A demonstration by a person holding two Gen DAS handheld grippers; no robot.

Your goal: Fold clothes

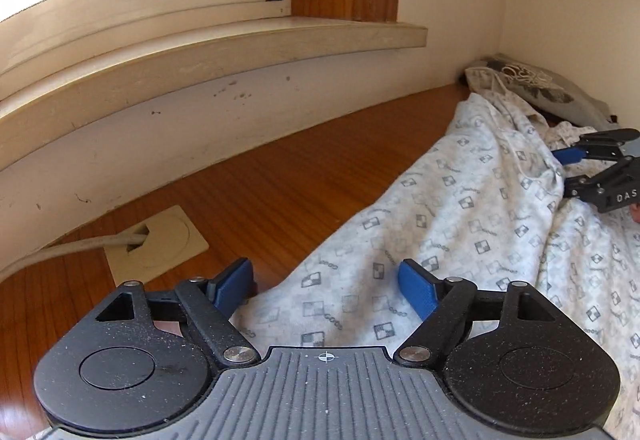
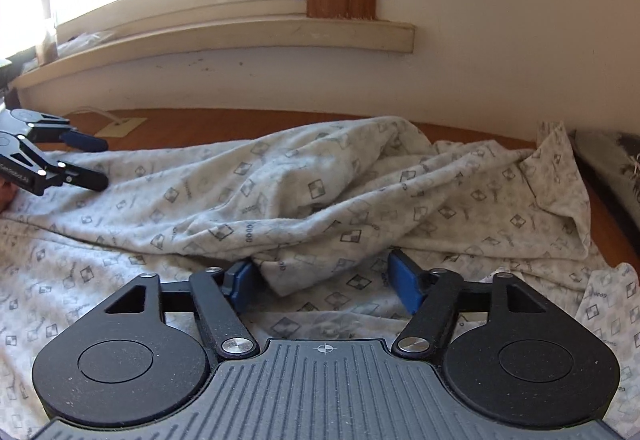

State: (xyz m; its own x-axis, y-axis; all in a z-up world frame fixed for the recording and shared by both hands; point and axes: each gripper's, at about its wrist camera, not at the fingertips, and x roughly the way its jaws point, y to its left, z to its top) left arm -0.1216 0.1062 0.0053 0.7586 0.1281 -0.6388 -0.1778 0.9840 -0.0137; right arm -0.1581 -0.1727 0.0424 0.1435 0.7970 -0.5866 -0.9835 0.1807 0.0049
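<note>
A white garment (image 1: 460,224) printed with small grey checked squares lies rumpled across the wooden table (image 1: 256,192). My left gripper (image 1: 326,286) stands open at the garment's near edge: its right pad hovers over the cloth and its left pad is over bare wood. From the right wrist camera, the garment (image 2: 320,180) is bunched into a long ridge. My right gripper (image 2: 324,282) is open, with a loose fold end lying between the pads, close to the left one. Each gripper shows in the other's view: the right gripper (image 1: 564,172) and the left gripper (image 2: 102,162) both rest low over the cloth.
A cream socket plate (image 1: 160,240) with a grey cable sits on the table by the wall. The window sill (image 1: 224,52) overhangs the table's far side. A dark grey printed fabric item (image 1: 532,84) lies in the far right corner.
</note>
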